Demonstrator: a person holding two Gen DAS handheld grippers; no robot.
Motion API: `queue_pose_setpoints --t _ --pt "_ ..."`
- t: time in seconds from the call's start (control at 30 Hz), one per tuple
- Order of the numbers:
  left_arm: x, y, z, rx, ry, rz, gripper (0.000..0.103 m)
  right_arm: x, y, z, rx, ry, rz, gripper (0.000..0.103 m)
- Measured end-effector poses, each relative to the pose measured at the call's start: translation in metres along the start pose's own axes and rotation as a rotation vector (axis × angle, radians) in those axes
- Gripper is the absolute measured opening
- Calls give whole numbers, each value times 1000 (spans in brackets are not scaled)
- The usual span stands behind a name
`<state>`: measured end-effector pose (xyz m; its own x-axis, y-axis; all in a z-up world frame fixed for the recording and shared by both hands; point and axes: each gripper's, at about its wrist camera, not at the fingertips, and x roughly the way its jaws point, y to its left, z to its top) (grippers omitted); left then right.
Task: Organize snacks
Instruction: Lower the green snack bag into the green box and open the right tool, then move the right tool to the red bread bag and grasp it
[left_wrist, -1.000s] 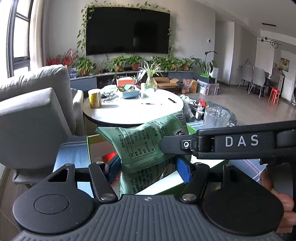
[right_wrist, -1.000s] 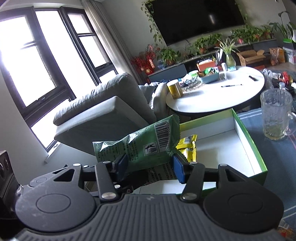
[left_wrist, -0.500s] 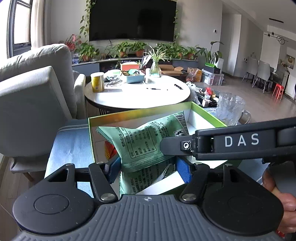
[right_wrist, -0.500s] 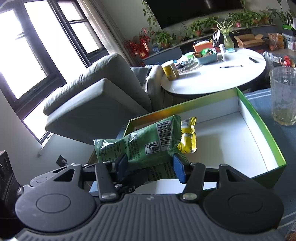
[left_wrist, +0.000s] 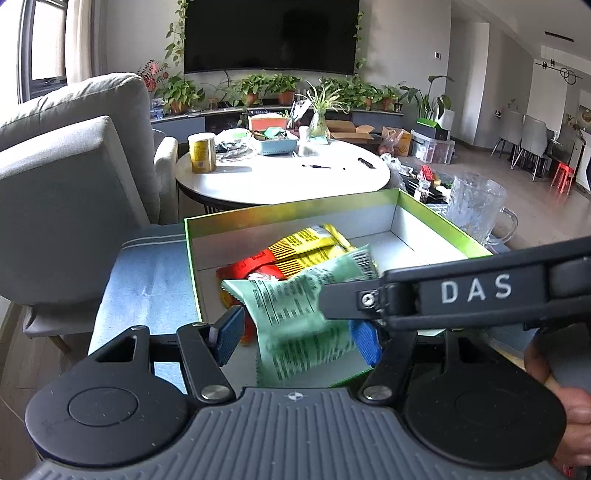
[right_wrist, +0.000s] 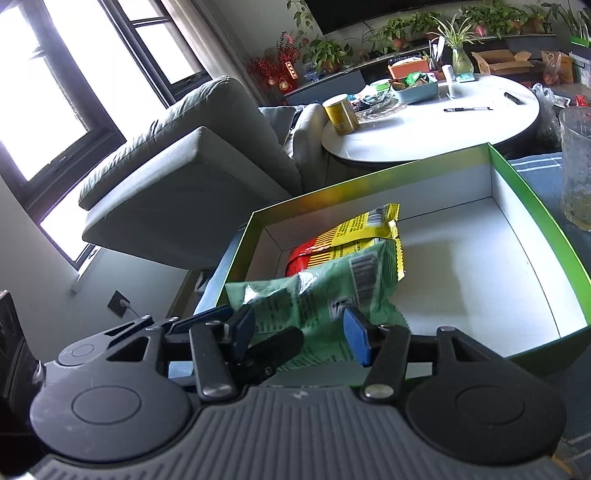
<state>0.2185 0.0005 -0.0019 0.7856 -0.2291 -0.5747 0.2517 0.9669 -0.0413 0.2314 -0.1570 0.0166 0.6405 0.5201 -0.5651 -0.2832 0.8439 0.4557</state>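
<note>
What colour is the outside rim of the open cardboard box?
Bright green rim on the open cardboard box, clearest in the right wrist view.

The left hand-held gripper (left_wrist: 297, 334) points forward and downward, its blue pads (left_wrist: 229, 334) set apart with a pale green crinkled packet between them. The right hand-held gripper (right_wrist: 299, 330) tilts down likewise, blue pads (right_wrist: 356, 339) either side of the same packet. Its black arm crosses the left view. A hand (left_wrist: 565, 410) grips at the lower right.

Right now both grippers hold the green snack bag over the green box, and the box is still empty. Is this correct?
Not quite. The green box is not empty: a yellow packet and a red packet lie inside, as the right wrist view shows. The rest is right.
</note>
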Motion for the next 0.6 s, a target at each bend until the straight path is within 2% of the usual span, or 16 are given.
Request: queue_pose_setpoints --t 0.3,0.6 --pt "-23 -1 -2 -10 -45 43 60 -16 -4 1 23 -36 -6 56" --pt "-55 -14 -2 -22 -86 19 60 -55 -5 0 0 -97 -14 56"
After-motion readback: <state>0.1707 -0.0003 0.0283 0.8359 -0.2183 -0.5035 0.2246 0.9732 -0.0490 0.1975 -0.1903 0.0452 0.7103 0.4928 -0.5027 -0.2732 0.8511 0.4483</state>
